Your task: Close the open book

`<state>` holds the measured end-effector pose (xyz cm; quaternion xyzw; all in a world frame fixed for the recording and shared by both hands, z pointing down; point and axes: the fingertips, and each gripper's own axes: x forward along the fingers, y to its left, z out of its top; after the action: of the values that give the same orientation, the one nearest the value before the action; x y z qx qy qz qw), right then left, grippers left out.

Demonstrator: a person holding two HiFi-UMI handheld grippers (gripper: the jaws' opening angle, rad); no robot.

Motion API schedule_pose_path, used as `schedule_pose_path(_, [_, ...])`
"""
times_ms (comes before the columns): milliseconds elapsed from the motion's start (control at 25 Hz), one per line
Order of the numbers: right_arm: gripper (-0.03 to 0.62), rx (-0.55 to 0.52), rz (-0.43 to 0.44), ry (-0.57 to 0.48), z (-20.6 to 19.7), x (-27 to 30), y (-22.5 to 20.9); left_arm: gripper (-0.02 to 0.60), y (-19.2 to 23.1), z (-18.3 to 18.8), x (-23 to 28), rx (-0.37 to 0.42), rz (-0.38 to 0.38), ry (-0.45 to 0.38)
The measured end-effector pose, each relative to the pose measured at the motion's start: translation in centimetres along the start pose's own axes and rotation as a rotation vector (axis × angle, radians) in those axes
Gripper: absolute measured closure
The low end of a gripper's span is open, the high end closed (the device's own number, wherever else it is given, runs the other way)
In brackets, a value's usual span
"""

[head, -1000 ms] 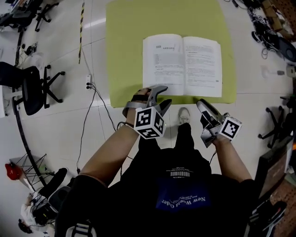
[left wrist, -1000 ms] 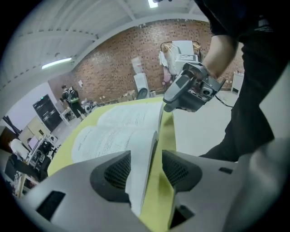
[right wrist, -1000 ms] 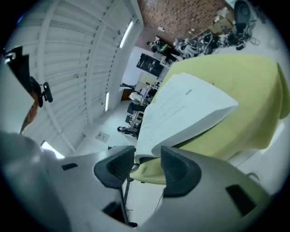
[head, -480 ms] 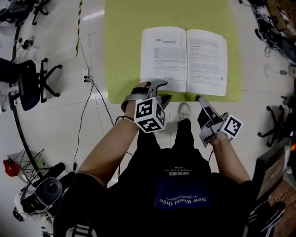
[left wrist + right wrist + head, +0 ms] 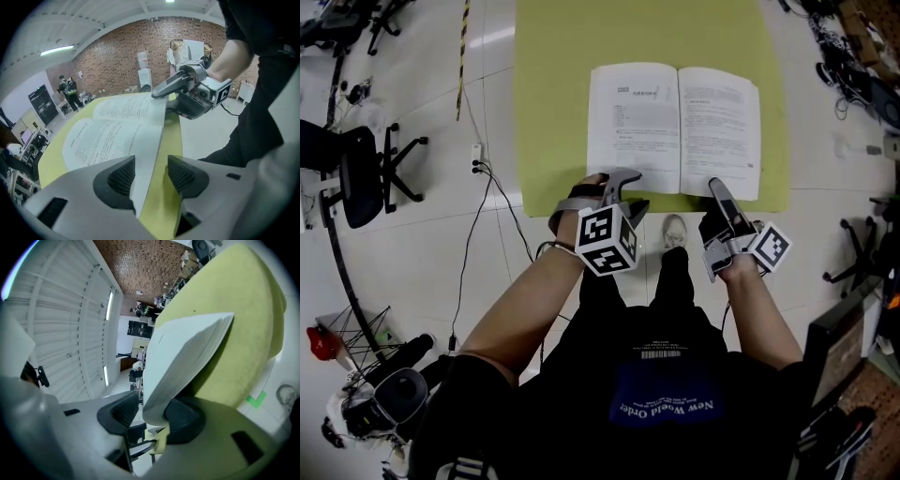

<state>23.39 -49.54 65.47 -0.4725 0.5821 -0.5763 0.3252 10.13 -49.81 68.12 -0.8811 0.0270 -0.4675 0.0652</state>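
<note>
The open book [image 5: 675,127] lies flat on a yellow-green table top [image 5: 553,94], pages up. My left gripper [image 5: 636,189] is at the book's near left corner. In the left gripper view its jaws [image 5: 152,176] stand apart around that corner of the book [image 5: 112,136], with a gap on the right side. My right gripper [image 5: 717,192] has reached the near edge of the right-hand page. Its jaws [image 5: 152,416] are opening, and the page block [image 5: 187,352] sits between them: it rests on one pad [image 5: 183,420] and stands clear of the other. The right gripper [image 5: 161,99] also shows across the book.
The table's near edge runs just under both grippers. On the tiled floor a black office chair [image 5: 356,173] stands at the left, a cable and power strip [image 5: 478,155] lie beside the table, and my shoe [image 5: 673,230] shows below it. More gear [image 5: 853,75] clutters the right side.
My right gripper has moved forward and rolled, so its jaws now reach over the book's near right edge. The left gripper has stayed at the near left corner.
</note>
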Motion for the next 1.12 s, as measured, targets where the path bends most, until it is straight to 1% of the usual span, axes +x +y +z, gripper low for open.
schedule_pose_path(40, [0.473,-0.02,-0.004,-0.011,0.0,0.0,0.0,0.38,0.0,0.0,0.0,-0.002,-0.003,-0.002])
schedule_pose_path(120, [0.496,-0.075,-0.003,-0.019,-0.1,0.1,0.4,0.38,0.0,0.1,-0.1,-0.013,-0.008,-0.01])
schedule_pose_path(200, [0.5,-0.158,-0.006,-0.007,-0.4,0.2,1.2,0.38,0.0,0.2,-0.1,-0.032,-0.013,-0.024])
schedule_pose_path(360, [0.5,-0.386,-0.07,0.066,-1.2,0.4,2.0,0.38,0.1,0.2,-0.3,-0.059,-0.025,-0.044])
schedule_pose_path(560, [0.499,-0.557,-0.142,0.135,-1.5,0.7,2.9,0.38,0.2,0.1,-0.5,-0.105,-0.051,-0.063])
schedule_pose_path(840, [0.494,-0.713,-0.198,0.192,-1.9,1.0,3.9,0.38,0.2,-0.2,-0.8,-0.203,-0.08,-0.125])
schedule_pose_path(1120, [0.494,-0.791,-0.231,0.215,-2.6,1.7,4.5,0.38,0.3,-0.2,-1.0,-0.251,-0.112,-0.182])
